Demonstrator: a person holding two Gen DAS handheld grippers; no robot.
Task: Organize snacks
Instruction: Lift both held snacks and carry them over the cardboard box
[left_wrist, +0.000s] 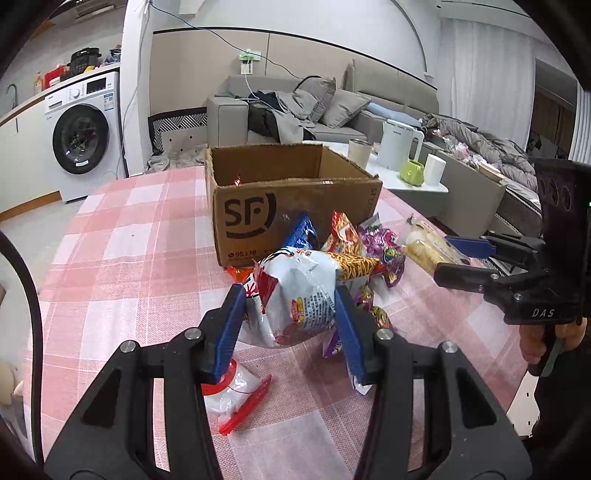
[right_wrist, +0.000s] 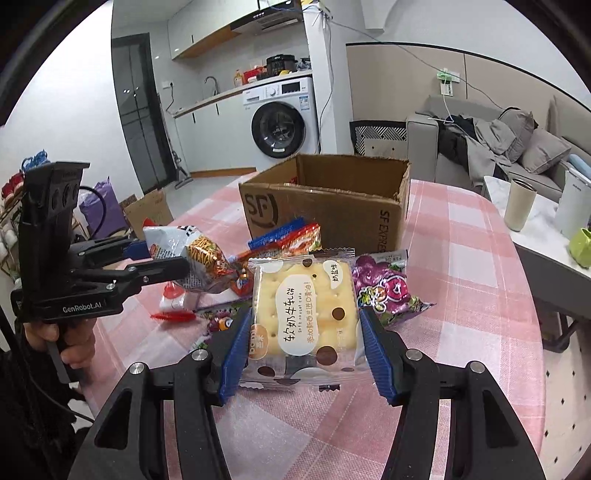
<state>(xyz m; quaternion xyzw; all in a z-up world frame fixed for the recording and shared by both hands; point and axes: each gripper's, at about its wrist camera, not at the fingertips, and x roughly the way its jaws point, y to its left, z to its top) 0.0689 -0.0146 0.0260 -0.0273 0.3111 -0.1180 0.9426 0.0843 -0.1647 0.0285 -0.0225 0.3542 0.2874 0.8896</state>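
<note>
Two grippers each clench a snack low in frame: the left gripper pinches a white chip bag, the right gripper a cracker packet. Behind them, loose snack packets lie at centre on the pink checked tablecloth, touching the open cardboard box beyond.

Grey sofa, white washing machine

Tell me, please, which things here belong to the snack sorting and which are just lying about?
Job:
- white bag in left tool
- cracker pack in right tool
- loose snacks
- box

Lying about:
- kettle
- tumbler
- green cup
- washer
- sofa
</note>
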